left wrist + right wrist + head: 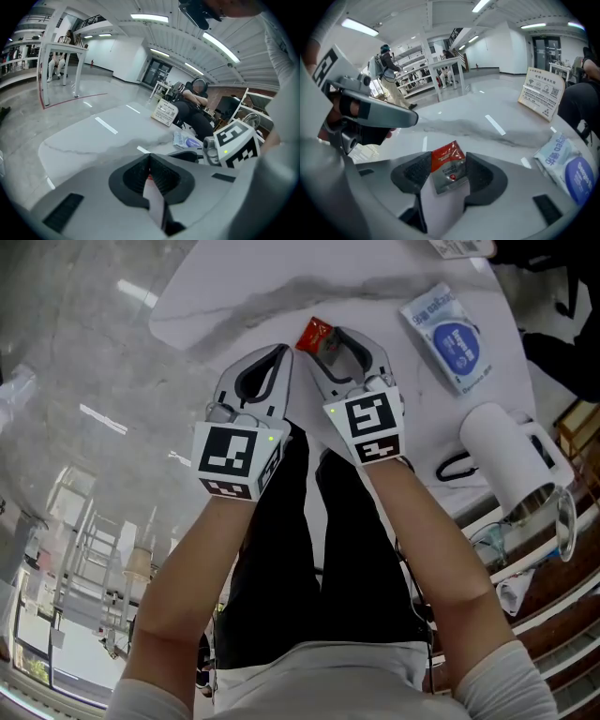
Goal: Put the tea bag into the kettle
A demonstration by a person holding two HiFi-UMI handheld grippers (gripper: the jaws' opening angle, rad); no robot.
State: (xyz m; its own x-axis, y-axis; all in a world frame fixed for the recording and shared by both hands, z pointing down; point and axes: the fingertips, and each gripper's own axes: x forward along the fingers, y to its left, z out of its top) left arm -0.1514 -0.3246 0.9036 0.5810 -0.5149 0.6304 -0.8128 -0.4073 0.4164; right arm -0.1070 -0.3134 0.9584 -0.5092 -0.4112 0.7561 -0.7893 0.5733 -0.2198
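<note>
The tea bag is a small red and silver sachet [449, 167], upright and slightly tilted between the pads of my right gripper [446, 164]. Both its edges touch the pads, and the jaws stand wide. In the head view the sachet [315, 335] is in the air over the white marble table [375, 296], at the tip of the right gripper [339, 343]. My left gripper [281, 352] is close to its left with jaws together. In the left gripper view a thin red and white sliver shows in the seam of the left gripper [150, 164]; I cannot tell what it is. The white kettle [502, 451] stands at the table's right edge.
A blue and white wipes pack [450, 332] lies on the table beyond the kettle. A small sign card [543, 93] stands at the far side. A seated person [197, 101] is behind the table. Wooden slats [562, 587] lie below the right edge.
</note>
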